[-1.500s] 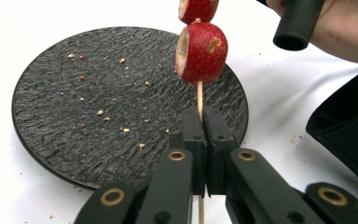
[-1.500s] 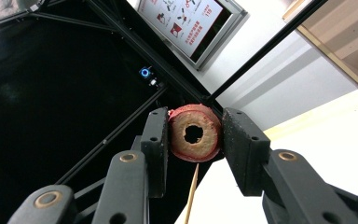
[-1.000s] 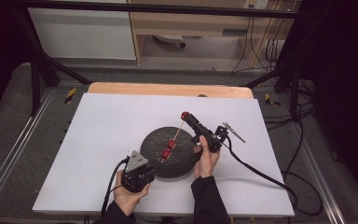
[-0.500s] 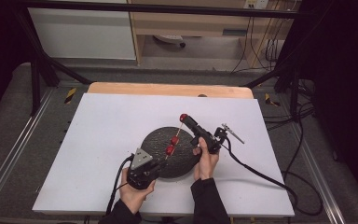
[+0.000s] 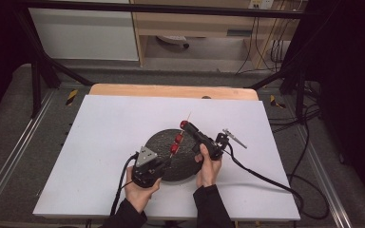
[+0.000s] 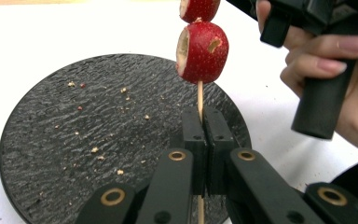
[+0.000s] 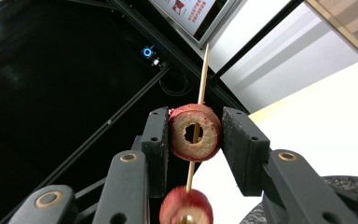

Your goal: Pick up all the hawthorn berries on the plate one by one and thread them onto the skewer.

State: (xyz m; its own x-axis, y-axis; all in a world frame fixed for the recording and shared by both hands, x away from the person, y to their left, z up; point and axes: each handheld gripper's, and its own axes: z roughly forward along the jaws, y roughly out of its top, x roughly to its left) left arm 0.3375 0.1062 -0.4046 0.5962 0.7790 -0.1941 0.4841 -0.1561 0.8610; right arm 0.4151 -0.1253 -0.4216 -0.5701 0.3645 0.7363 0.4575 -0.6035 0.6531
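The left gripper (image 5: 164, 163) has shifted toward 3 o'clock, clamping the skewer (image 6: 199, 100) base; the right gripper (image 7: 195, 133) (clamped on the top fruit ring (image 7: 194, 132)) sits at 1 o'clock — along the skewer's axis.

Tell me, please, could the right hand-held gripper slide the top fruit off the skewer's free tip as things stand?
Probably yes: the right hand-held gripper is shut on the top fruit, the skewer runs bare beyond it, and the left hand-held gripper clamps the stick's lower end.

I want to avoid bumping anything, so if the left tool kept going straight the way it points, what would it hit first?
The left tool, shut on the wooden skewer, points along it. The first thing ahead looks like the lowest red fruit piece threaded on that skewer, above the black plate. Depth is hard to judge.
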